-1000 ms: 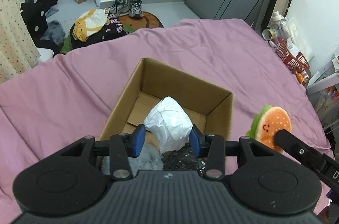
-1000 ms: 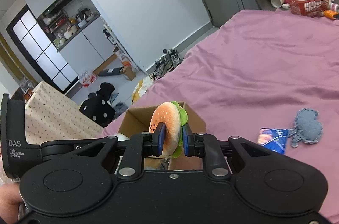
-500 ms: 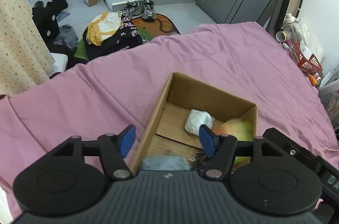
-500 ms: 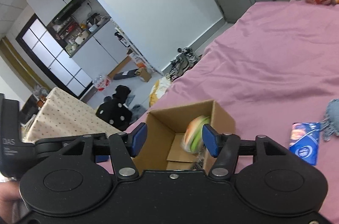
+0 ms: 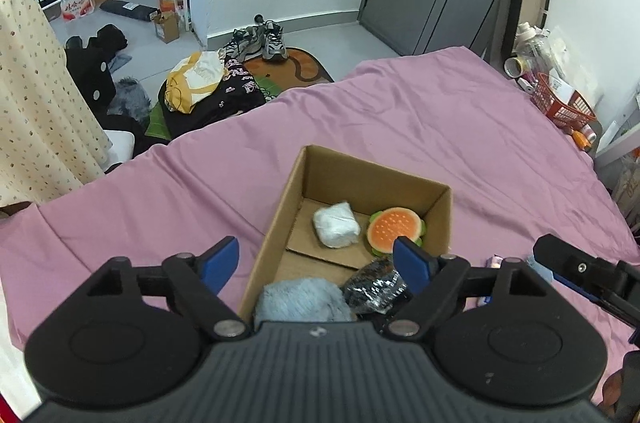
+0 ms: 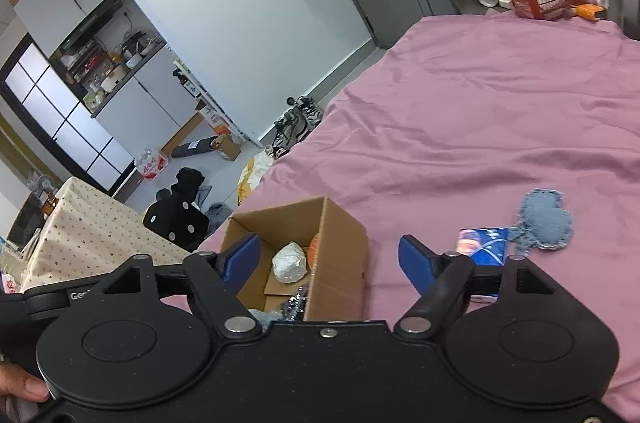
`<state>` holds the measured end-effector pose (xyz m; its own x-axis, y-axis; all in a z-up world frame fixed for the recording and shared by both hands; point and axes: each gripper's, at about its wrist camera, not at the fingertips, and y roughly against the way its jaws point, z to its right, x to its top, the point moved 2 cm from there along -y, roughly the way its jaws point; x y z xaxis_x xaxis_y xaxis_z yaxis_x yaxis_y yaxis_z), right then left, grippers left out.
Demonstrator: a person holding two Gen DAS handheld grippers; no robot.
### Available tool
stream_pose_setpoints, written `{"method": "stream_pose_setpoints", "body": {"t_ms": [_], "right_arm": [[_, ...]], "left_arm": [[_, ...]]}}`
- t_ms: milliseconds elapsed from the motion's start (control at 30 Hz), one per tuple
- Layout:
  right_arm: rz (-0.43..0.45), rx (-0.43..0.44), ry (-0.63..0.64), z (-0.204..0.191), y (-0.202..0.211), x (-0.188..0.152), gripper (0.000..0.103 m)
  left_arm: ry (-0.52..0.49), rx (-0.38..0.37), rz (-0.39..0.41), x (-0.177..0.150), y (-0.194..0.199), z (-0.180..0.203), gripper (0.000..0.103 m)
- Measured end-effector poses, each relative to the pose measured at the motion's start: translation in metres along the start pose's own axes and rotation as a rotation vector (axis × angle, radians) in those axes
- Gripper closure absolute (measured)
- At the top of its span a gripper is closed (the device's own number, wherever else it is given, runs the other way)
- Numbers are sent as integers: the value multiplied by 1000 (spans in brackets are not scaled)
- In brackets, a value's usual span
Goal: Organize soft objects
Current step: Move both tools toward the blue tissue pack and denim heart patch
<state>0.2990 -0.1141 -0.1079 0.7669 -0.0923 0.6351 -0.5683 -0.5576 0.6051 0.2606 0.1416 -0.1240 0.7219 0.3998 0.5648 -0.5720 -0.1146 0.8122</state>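
A brown cardboard box (image 5: pixel 436 211) sits on the pink bed sheet (image 5: pixel 400 127). Inside lie a white soft bundle (image 5: pixel 335 230), an orange and green burger plush (image 5: pixel 395 230), a shiny black bag (image 5: pixel 374 290) and a light blue fluffy item (image 5: pixel 298 299). My left gripper (image 5: pixel 316 263) is open and empty above the box's near end. My right gripper (image 6: pixel 330 257) is open and empty, above the box (image 6: pixel 340 263); the white bundle (image 6: pixel 290 262) shows inside. A blue denim soft patch (image 6: pixel 542 223) and a blue packet (image 6: pixel 482 246) lie on the sheet to the right.
A red basket (image 5: pixel 566 105) with bottles stands beyond the bed's far right corner. Clothes (image 5: pixel 208 91) and shoes (image 5: pixel 260 41) lie on the floor past the bed. A dotted cream cloth (image 5: pixel 36 103) hangs at the left.
My left gripper let go of the white bundle into the box and pulled back. My right gripper opened and dropped the burger plush into the box, then drew back.
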Motion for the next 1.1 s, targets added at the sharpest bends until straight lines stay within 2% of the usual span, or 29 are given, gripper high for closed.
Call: {"method": "stream_pose_setpoints", "body": {"t_ms": [100, 233, 567, 800, 900, 1100], "right_arm": [[5, -12, -3, 7, 7, 2, 24], [22, -11, -2, 15, 20, 6, 16], [58, -27, 4, 49, 48, 17, 12], [76, -39, -63, 84, 61, 20, 11], [84, -40, -78, 96, 72, 22, 5], [104, -29, -92, 115, 90, 27, 0]], "left_arm": [[-8, -4, 5, -3, 7, 8, 20], [-31, 5, 11, -8, 13, 22, 20], [-68, 15, 40, -19, 30, 66, 20], [-107, 6, 56, -27, 36, 105, 20], [-113, 5, 63, -29, 36, 120, 20], [-141, 3, 63, -34, 33, 150, 20]]}}
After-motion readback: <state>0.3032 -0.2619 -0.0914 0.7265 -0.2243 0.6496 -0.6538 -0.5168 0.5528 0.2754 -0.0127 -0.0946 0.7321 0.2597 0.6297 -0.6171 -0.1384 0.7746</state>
